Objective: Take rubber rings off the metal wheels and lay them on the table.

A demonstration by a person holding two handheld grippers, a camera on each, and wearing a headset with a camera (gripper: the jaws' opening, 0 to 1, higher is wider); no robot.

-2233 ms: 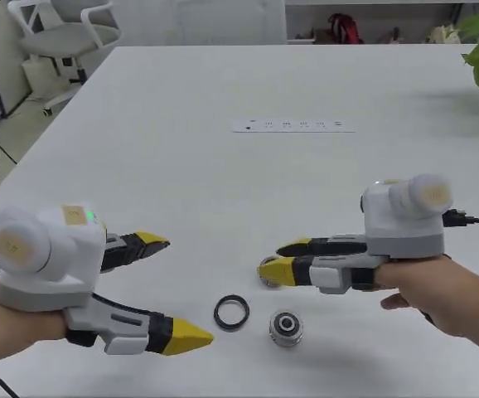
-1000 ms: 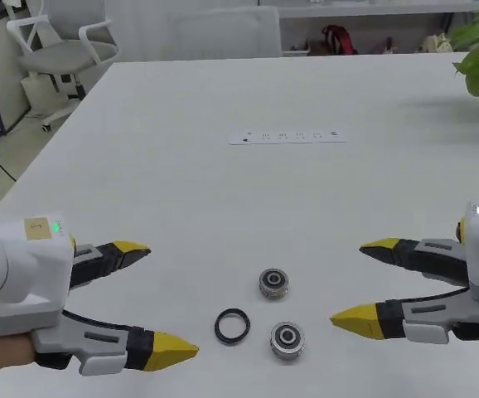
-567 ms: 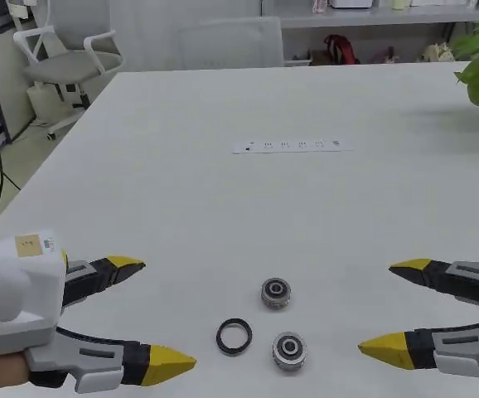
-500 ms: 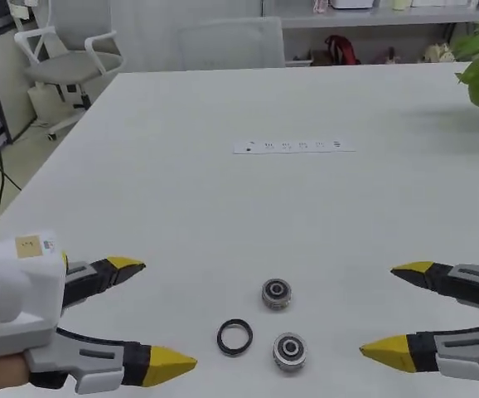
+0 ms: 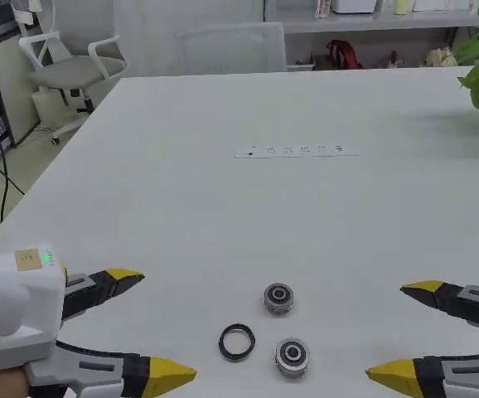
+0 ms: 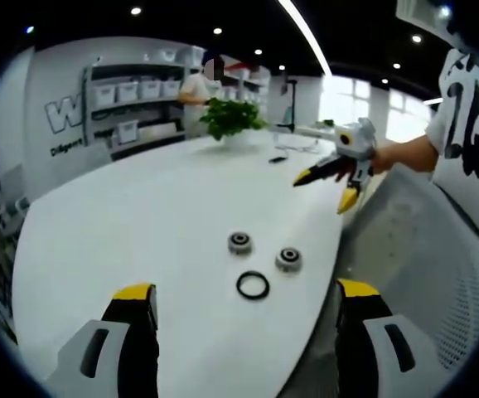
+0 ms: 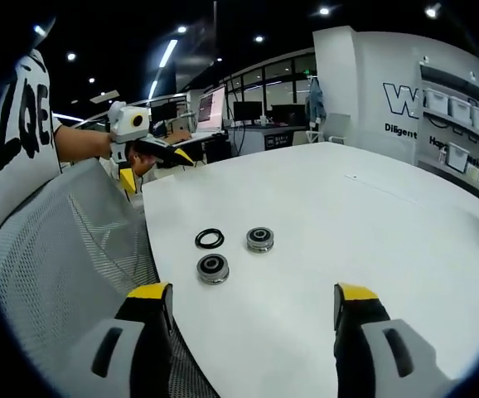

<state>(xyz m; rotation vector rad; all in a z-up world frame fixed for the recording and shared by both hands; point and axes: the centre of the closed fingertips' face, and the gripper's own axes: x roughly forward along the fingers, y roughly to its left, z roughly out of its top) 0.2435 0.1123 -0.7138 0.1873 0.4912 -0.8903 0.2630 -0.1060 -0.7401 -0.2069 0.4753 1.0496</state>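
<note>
Left gripper (image 5: 152,325) and right gripper (image 5: 404,331): jaws wide open, empty. Risk: a glancing pinch may roll a metal wheel (image 5: 292,355) off the near edge of the table (image 5: 223,207).

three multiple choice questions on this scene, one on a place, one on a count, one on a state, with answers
1. Where does the rubber ring lie? A) on the table, left of the nearer metal wheel in the head view B) on a wheel C) between jaws
2. How many wheels are on the table? A) one B) two C) four
3. The left gripper and right gripper are: A) both open, empty B) left shut on the ring C) right shut on a wheel
Answers: A, it lies flat beside that wheel; B, the nearer one plus the farther wheel; A, both pairs of yellow tips are spread.
</note>
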